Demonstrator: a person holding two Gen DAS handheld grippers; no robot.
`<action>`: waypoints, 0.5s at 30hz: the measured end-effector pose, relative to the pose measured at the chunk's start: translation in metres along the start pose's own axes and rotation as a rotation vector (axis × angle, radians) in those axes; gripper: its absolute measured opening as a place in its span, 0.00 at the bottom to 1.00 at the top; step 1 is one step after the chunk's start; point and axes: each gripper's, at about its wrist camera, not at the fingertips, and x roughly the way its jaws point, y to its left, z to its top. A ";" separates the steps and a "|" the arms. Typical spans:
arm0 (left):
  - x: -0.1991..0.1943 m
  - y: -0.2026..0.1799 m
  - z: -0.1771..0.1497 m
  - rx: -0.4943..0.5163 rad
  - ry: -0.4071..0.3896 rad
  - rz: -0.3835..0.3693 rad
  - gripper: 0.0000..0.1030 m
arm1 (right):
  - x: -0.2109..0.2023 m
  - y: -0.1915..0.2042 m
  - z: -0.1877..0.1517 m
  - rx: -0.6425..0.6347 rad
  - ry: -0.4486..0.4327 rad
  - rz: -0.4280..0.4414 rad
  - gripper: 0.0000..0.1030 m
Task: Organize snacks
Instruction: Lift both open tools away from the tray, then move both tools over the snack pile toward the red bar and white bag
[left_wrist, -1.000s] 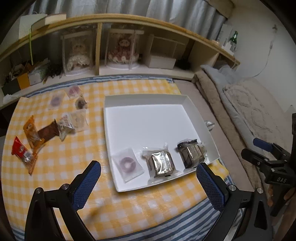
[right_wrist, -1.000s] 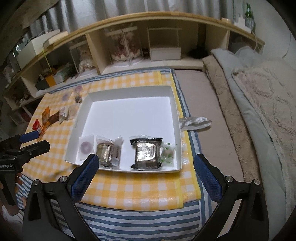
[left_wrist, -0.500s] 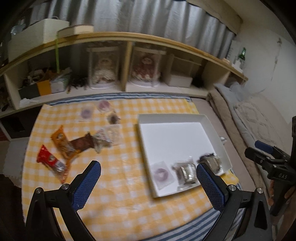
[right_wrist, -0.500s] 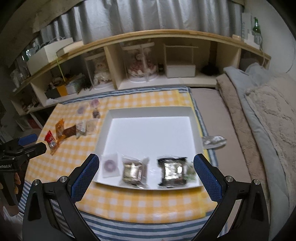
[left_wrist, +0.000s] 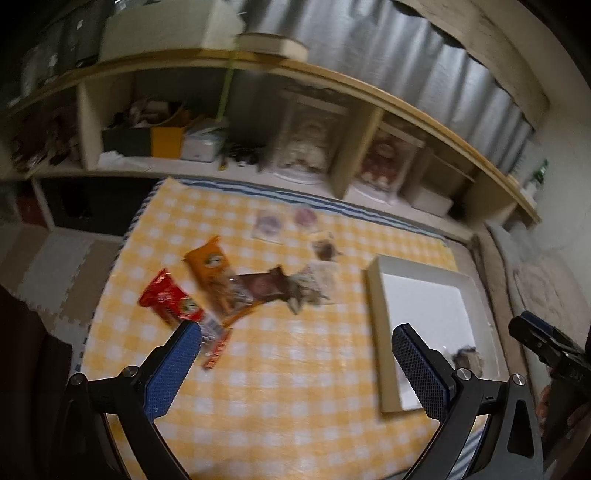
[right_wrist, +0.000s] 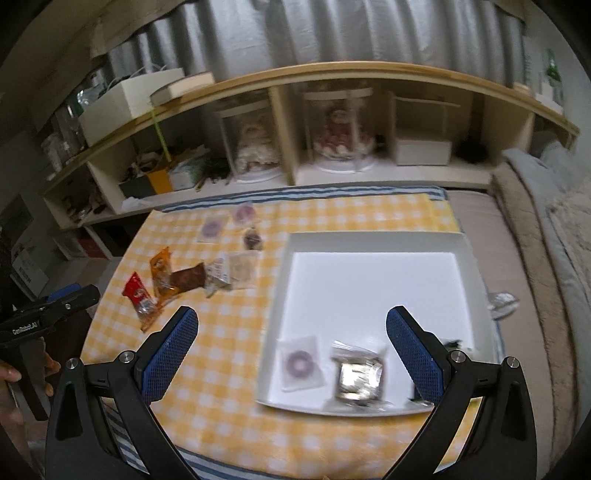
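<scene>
A white tray (right_wrist: 373, 266) lies on the yellow checked cloth and holds a purple ring snack (right_wrist: 300, 363), a silver packet (right_wrist: 356, 376) and a dark packet half hidden by my right finger. Loose snacks lie left of it: a red packet (left_wrist: 168, 297), an orange packet (left_wrist: 210, 269), a brown packet (left_wrist: 264, 286), pale packets (left_wrist: 314, 282) and small purple ones (left_wrist: 269, 223). My left gripper (left_wrist: 295, 373) is open and empty, above the cloth near the red packet. My right gripper (right_wrist: 291, 354) is open and empty, above the tray's near left corner.
A low wooden shelf (right_wrist: 295, 177) with dolls in clear cases and boxes runs along the far side. A beige and grey blanket (right_wrist: 535, 258) lies right of the cloth. A crumpled wrapper (right_wrist: 502, 301) lies beside the tray's right edge.
Both grippers have pulled back and swung left. The left view now centres on the loose snacks instead of the tray. Both stayed open and empty.
</scene>
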 end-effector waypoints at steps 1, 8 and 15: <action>0.002 0.008 0.003 -0.016 0.000 0.002 1.00 | 0.005 0.007 0.003 -0.006 0.002 0.008 1.00; 0.014 0.055 0.019 -0.128 -0.024 0.068 1.00 | 0.047 0.055 0.017 -0.039 -0.003 0.073 1.00; 0.052 0.097 0.022 -0.221 -0.002 0.082 1.00 | 0.102 0.093 0.034 -0.077 -0.020 0.089 1.00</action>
